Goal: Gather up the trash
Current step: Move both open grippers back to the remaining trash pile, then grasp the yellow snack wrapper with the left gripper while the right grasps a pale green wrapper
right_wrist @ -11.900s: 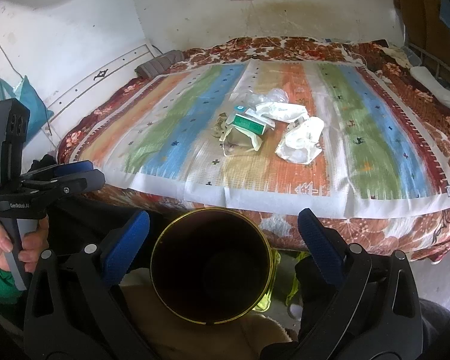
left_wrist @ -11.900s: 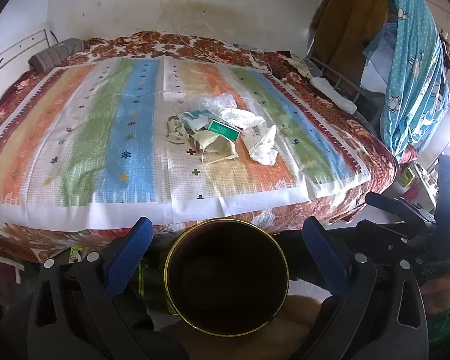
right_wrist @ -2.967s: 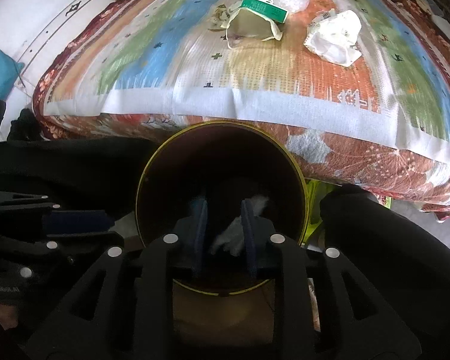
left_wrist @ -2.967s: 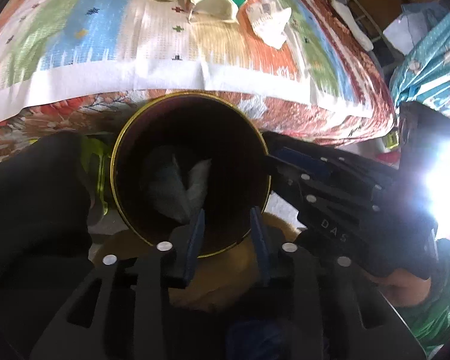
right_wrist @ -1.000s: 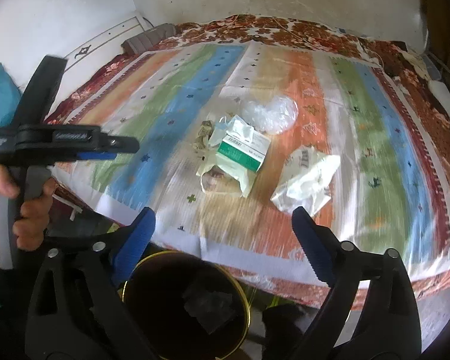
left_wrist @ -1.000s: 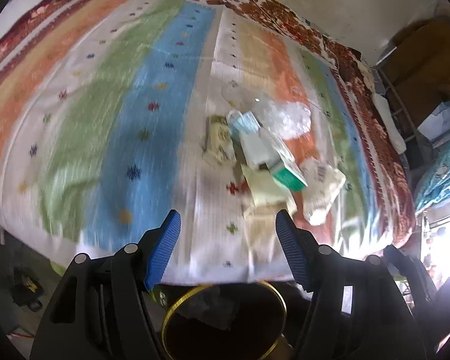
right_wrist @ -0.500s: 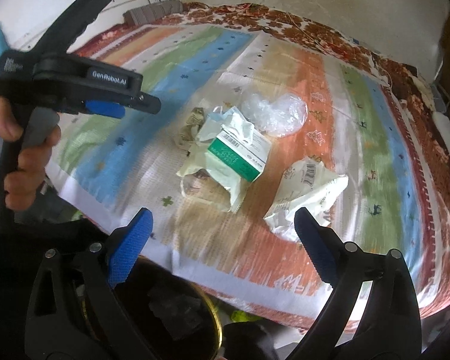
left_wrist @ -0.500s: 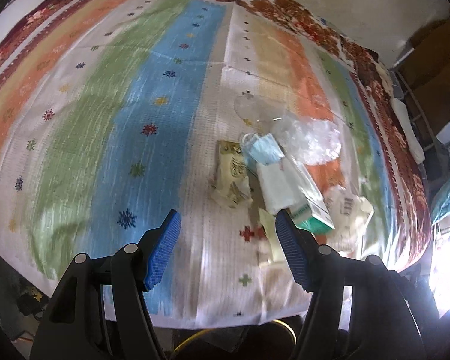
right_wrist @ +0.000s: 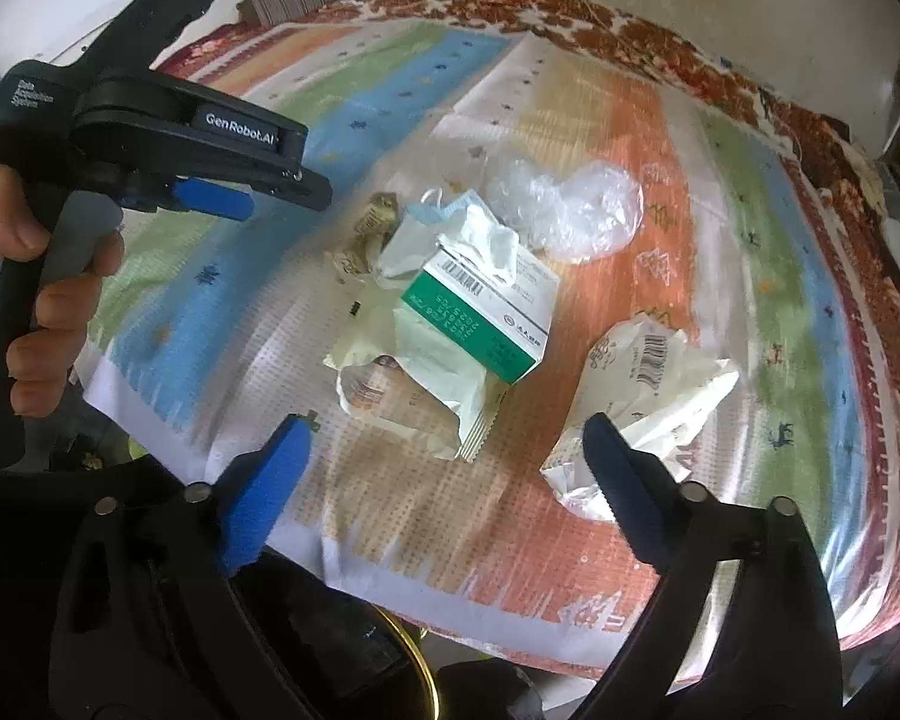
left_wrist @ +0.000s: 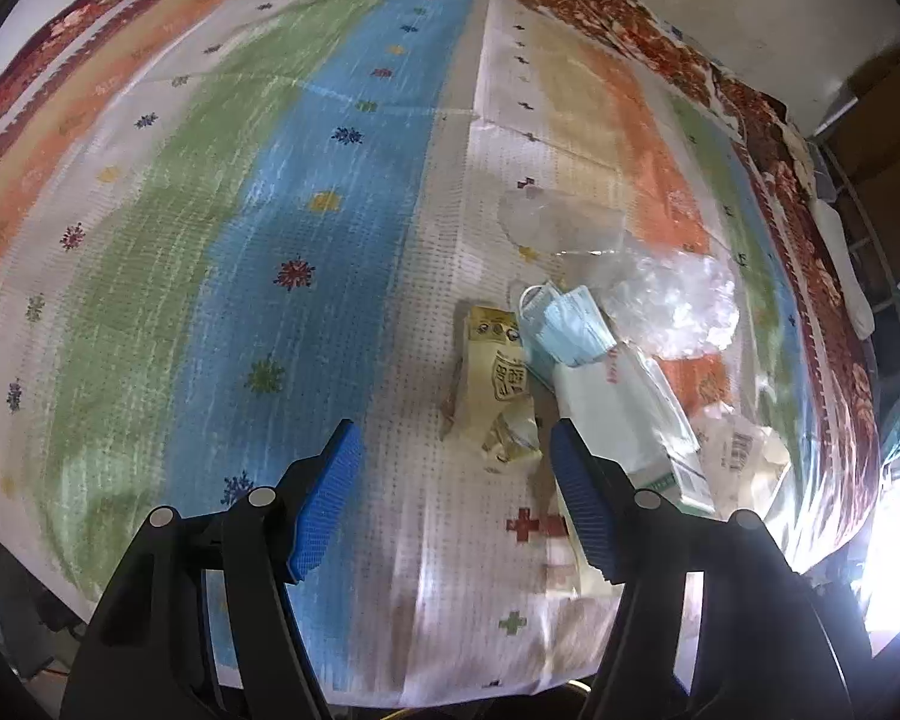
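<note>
I have the left gripper (left_wrist: 453,450) over the striped bedspread (left_wrist: 210,252), jaws spread wide and holding nothing. It hovers just short of the trash pile, its right pad beside the yellow wrapper (left_wrist: 498,396). Next along lie the blue mask (left_wrist: 570,330), the white-and-green box (left_wrist: 636,426) and the clear plastic (left_wrist: 672,300), all touching or overlapping.

In the right view the left gripper (right_wrist: 312,192) shows from the side, reaching toward the same pile. The wrapper (right_wrist: 366,234) lies at the pile's left edge, the box (right_wrist: 480,312) rests on a torn cream packet (right_wrist: 414,384), and the plastic (right_wrist: 570,210) lies behind them. A crumpled paper (right_wrist: 648,384) lies apart, to the right.

My right gripper (right_wrist: 444,450) is likewise released and empty, poised between the packet and the paper.

A gold rim of the bin (right_wrist: 423,684) shows at the bottom edge, below the bed; its contents are hidden.

Judgement: at least six pieces are left on the bed, none gripped. The bulk of the collecting appears outstanding.
</note>
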The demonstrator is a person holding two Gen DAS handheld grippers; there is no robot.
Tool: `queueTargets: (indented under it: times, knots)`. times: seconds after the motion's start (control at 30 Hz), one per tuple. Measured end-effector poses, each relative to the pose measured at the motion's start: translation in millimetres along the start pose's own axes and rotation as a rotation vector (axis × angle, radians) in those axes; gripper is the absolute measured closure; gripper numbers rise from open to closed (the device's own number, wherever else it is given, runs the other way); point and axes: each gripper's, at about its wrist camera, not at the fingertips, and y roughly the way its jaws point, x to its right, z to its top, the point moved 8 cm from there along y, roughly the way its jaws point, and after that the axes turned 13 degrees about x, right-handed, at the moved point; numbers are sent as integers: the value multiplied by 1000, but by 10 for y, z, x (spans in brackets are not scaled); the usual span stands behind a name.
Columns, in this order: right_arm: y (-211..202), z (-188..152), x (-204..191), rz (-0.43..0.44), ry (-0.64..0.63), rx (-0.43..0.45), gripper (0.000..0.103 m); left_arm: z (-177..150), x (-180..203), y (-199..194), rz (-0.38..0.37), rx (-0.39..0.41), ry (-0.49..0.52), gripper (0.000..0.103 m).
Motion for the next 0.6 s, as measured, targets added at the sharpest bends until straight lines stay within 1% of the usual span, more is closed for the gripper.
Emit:
queueTargets:
  times: [0.07,0.13,0.2,0.27,0.4,0.47,0.5,0.53,0.57,0.6]
  knots:
    - [52,-3,32,-3,13,-9,22,7,1,70,1,-10,0,39]
    - [94,0,57,2,24,-14,28,10,22,135,-3,-20,5,41]
    - [134,4,49,11,21,-19,30,12,50,184,-11,-28,11,42]
    - [184,-4,39,8,6,-28,35,21,73,239,-12,-33,19,47]
    - [280,-19,31,4,-8,-44,57,25,83,329,-11,-40,21,53]
    - [325,-27,42,11,6,-59,63,18,93,378,-29,-52,7,56]
    - [335,-32,47,22,15,-64,71,7,100,397,-47,-62,-15,56]
    - [346,-36,45,27,16,-68,78,-7,98,423,-64,-77,-44,60]
    - [351,-38,45,25,10,-69,81,-14,99,439,-70,-84,-59,63]
    - [360,-45,40,25,3,-72,88,-24,111,447,-74,-85,-63,63]
